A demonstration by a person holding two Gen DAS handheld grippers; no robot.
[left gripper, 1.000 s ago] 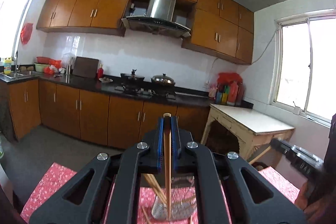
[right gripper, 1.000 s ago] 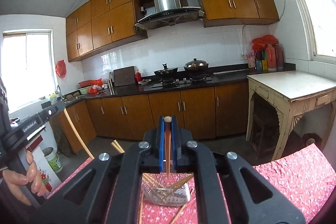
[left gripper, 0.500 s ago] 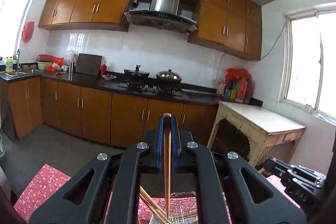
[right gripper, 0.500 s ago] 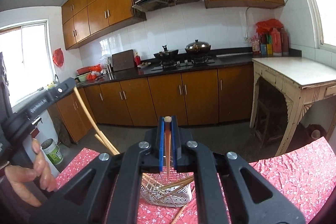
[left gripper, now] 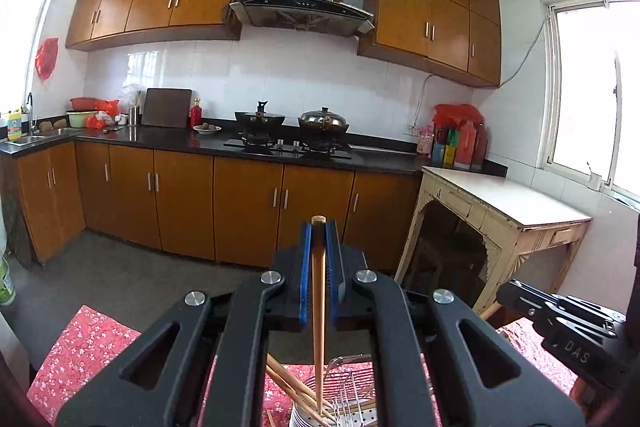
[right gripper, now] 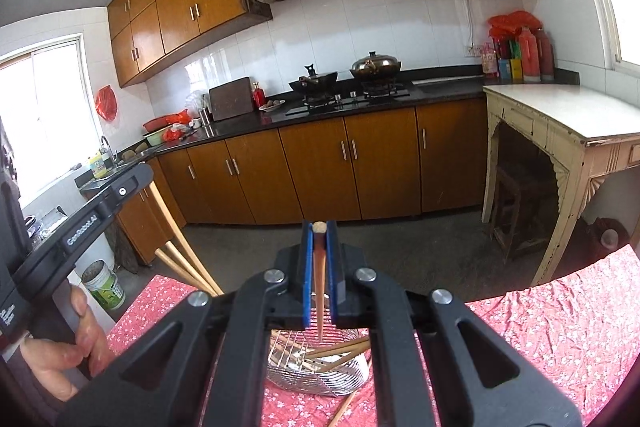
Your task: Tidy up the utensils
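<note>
Left wrist view: the left gripper (left gripper: 318, 267) is clamped on a single wooden chopstick (left gripper: 318, 311), blue pads pinching it near its blunt top so the rest hangs down past the jaws, its tip just inside the rim of the metal utensil basket (left gripper: 352, 399) directly below. In the right wrist view the right gripper (right gripper: 319, 267) is likewise clenched on its own chopstick (right gripper: 319, 291), whose tip hangs above the open mouth of the same wire basket (right gripper: 320, 367) lying tilted on the red floral tablecloth (right gripper: 540, 327). Several chopsticks already lean out of the basket toward the left gripper's side, and at least one loose chopstick (right gripper: 344, 409) lies on the cloth just below the basket. The main risk, as I judge it, is the two sticks arriving at one small opening together: they could knock each other or the leaning bundle (left gripper: 292, 387) and lever a stick out onto the cloth. Each is held only at its top end, so a light bump at the tip could swing it in the pads and send it past the rim on release. The basket looks light and rests on its side; a push from either tip might roll or slide it on the cloth. The grippers themselves are close, so a collision between them is also possible.
</note>
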